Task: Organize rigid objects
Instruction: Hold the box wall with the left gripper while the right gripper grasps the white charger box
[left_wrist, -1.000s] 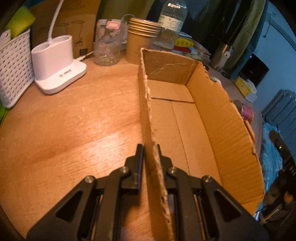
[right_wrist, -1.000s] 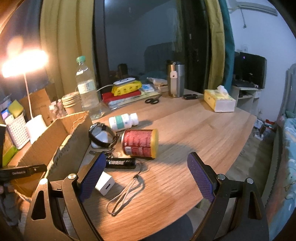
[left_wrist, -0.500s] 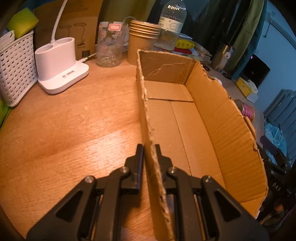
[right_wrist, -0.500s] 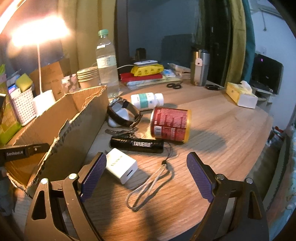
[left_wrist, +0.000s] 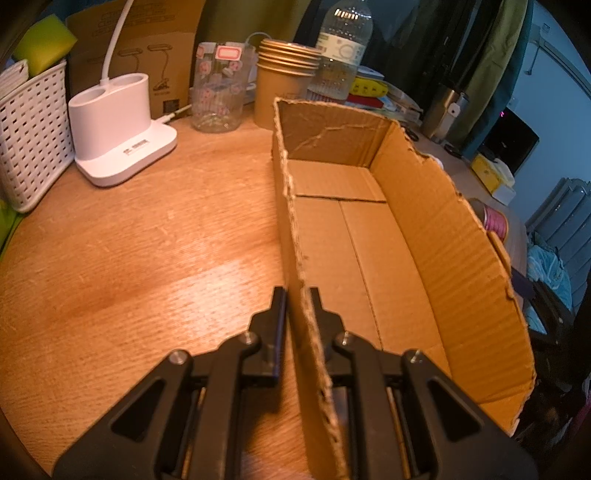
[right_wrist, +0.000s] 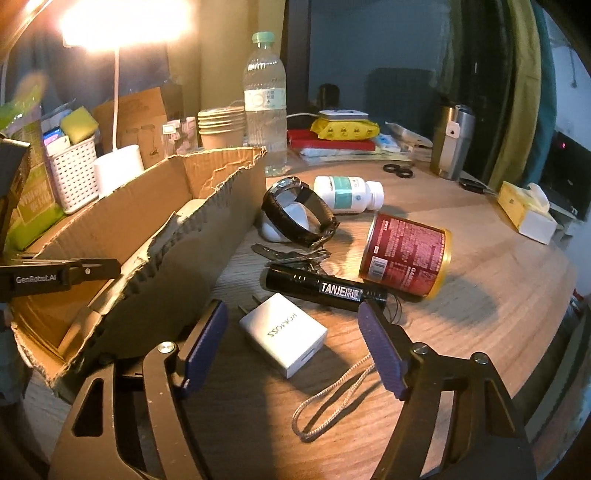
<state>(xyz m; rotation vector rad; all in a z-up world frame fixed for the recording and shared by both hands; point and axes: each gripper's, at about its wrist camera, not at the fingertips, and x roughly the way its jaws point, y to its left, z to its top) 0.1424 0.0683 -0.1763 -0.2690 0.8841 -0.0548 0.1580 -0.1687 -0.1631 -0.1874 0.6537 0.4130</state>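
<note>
My left gripper is shut on the near left wall of an open cardboard box, which has nothing inside. In the right wrist view the box stands at the left with the left gripper's finger on its far wall. My right gripper hovers over a white charger; its jaws are closing, with the charger between the blue pads and untouched. Behind it lie a black flashlight with a cord, a red can on its side, keys, a black watch on a white stand and a white pill bottle.
A water bottle, stacked paper cups, a white lamp base, a white basket and a patterned jar crowd the back. A steel tumbler, scissors and a tissue box stand farther right.
My right gripper came forward and down over the charger and its jaws narrowed. The left gripper kept its hold on the box wall without moving.
</note>
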